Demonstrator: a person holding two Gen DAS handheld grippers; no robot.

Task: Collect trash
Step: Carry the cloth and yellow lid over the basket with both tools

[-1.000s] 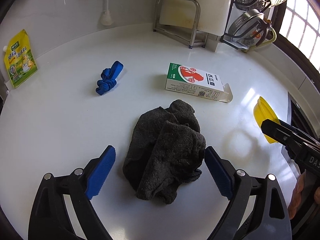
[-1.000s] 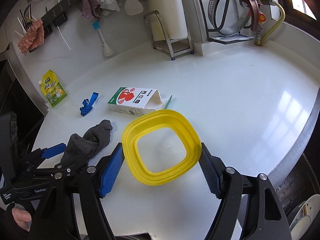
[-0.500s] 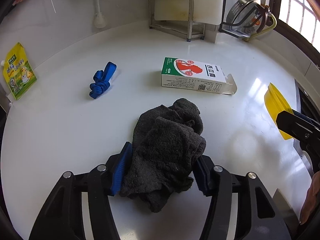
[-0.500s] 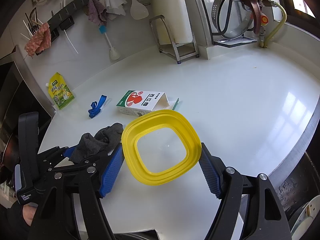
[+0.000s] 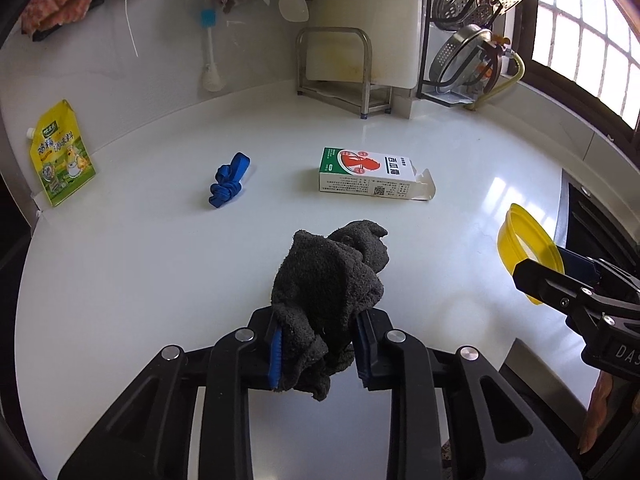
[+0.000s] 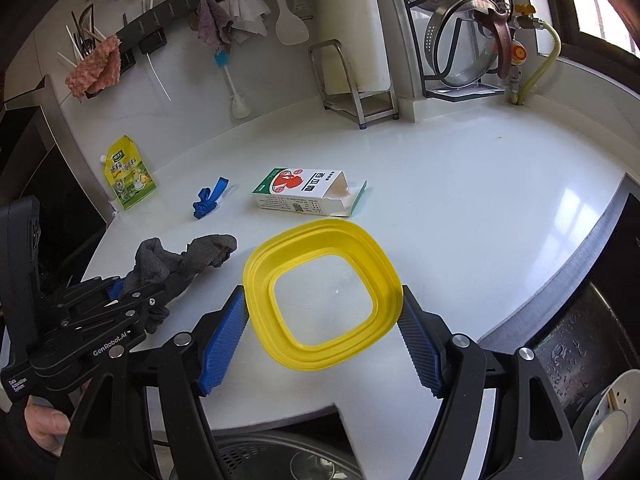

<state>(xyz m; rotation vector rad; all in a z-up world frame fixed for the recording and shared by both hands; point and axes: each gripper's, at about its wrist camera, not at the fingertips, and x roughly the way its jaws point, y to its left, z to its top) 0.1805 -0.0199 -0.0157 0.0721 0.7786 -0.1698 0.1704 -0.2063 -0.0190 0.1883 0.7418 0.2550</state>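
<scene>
My left gripper (image 5: 316, 346) has its jaws closing on a dark grey sock (image 5: 332, 276), which bunches up between the blue pads and lifts off the white counter (image 5: 140, 280). The same sock (image 6: 180, 262) and left gripper (image 6: 120, 294) show at the left of the right wrist view. My right gripper (image 6: 322, 332) is shut on a yellow square lid ring (image 6: 320, 292), held above the counter's front edge; the ring (image 5: 528, 248) also shows at the right of the left wrist view. An opened white carton (image 5: 372, 176) and a knotted blue strap (image 5: 228, 186) lie further back.
A yellow-green sauce pouch (image 5: 60, 160) leans at the far left. A metal stand (image 5: 340, 72) and a rack with steel pots (image 5: 472, 40) line the back wall. A dark sink with dishes (image 6: 580, 360) lies at the right, another basin (image 6: 280, 456) below the counter edge.
The left gripper's jaws closed around the sock, squeezed it into a bunch and raised it. Both grippers drew back from the counter's far side. The right gripper kept its hold on the yellow ring.
</scene>
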